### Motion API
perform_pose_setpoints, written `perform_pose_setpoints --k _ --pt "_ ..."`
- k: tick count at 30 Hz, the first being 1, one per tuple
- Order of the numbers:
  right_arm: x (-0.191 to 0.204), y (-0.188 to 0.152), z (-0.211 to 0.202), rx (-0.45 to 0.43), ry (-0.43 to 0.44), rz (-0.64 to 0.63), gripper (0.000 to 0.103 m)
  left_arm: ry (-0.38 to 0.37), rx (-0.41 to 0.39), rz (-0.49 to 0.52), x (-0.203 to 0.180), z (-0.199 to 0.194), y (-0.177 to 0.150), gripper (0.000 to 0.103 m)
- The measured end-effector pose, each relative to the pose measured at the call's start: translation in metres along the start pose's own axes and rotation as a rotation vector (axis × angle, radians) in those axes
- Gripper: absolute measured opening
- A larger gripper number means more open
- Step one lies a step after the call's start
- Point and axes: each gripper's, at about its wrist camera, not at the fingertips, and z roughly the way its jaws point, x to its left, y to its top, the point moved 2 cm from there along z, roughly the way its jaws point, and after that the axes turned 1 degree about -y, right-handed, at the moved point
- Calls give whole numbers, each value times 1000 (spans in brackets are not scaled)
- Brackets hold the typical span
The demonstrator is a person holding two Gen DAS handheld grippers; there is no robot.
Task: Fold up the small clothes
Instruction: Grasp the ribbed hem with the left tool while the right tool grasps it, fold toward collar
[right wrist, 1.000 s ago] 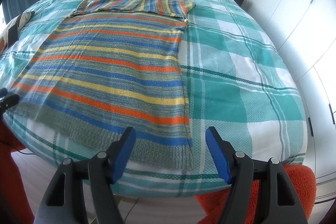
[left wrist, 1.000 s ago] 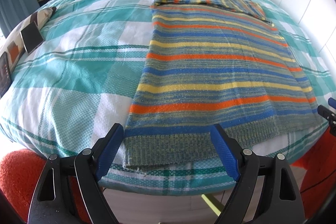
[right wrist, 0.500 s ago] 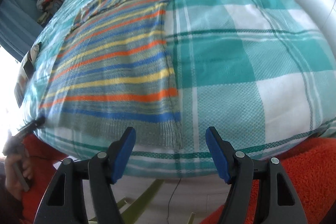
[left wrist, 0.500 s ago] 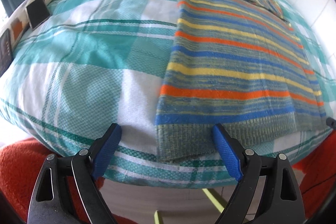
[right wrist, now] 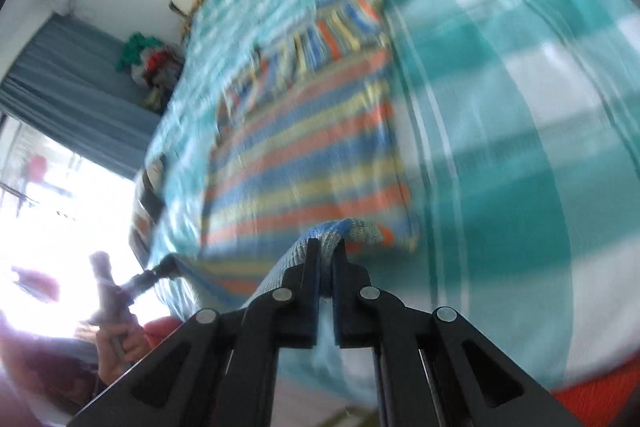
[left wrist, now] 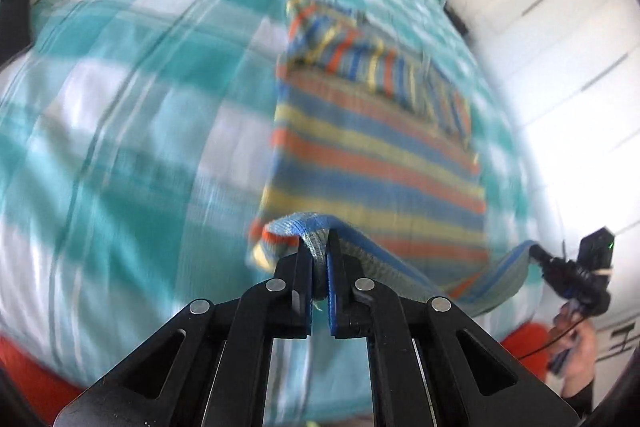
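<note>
On the bed: a striped knit sweater (left wrist: 372,155) lies flat on the teal checked bedspread (left wrist: 120,131), hem toward the foot.
Sleeves: already folded in across the top of the sweater, judging by the crosswise stripes there.
Left tongs (left wrist: 319,259): jaws have just closed; pinched tight on the hem's left corner, knit bunched between the blue pads.
Right tongs (right wrist: 327,259): jaws have just closed too; clamped on the hem's right corner.
Hem: raised off the bedspread and sagging in a strip between the two tongs; the rest of the sweater is flat on the bed.
Cross-check: each view shows the other tongs at the far end of the lifted edge.
Picture quality: strong motion blur; fine detail of the knit is lost.
Done: sleeves in, both corners gripped.
Left, as I judge it: carry the hem up toward the collar, lay it down, let go, perhaps fold once more.
Elsewhere: pile of clothes (right wrist: 150,63) by the curtain.
</note>
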Motion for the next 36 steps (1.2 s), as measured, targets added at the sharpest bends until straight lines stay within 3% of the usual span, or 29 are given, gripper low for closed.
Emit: perform_pose_setpoints --k 5,9,12,17,20,22,25,28,31,32,33,35,36 --pt "9 105 28 -144 -11 -2 4 14 -62 26 -12 45 114 3" --pt "7 188 67 -172 -51 2 4 28 -68 -6 -11 87 187 3" --pt "-1 239 98 -160 -66 23 4 38 -61 -21 -12 117 225 3" --pt "-17 289 139 -116 -76 46 4 85 -17 -5 -6 165 265 4" --pt "-36 315 171 -84 -37 103 7 136 -29 -88 11 185 288 16" --pt "-52 325 172 -170 -39 160 15 127 -110 -171 24 178 300 53" --pt "-58 334 155 -277 -71 172 15 94 -203 -180 28 150 297 60" --pt "-25 329 142 -252 -113 -47 15 101 -181 9 3 137 271 62" --pt "21 304 156 -123 -113 -301 18 61 -109 254 -32 139 217 72" --pt "35 292 165 -62 -97 -374 26 51 -75 332 -41 144 194 72" --pt "44 278 171 -20 -91 -430 35 73 -37 399 -45 151 171 72" --pt "52 246 179 45 -85 -523 36 153 69 495 -36 169 129 66" --pt "45 227 182 82 -104 -562 36 177 82 532 -29 171 114 61"
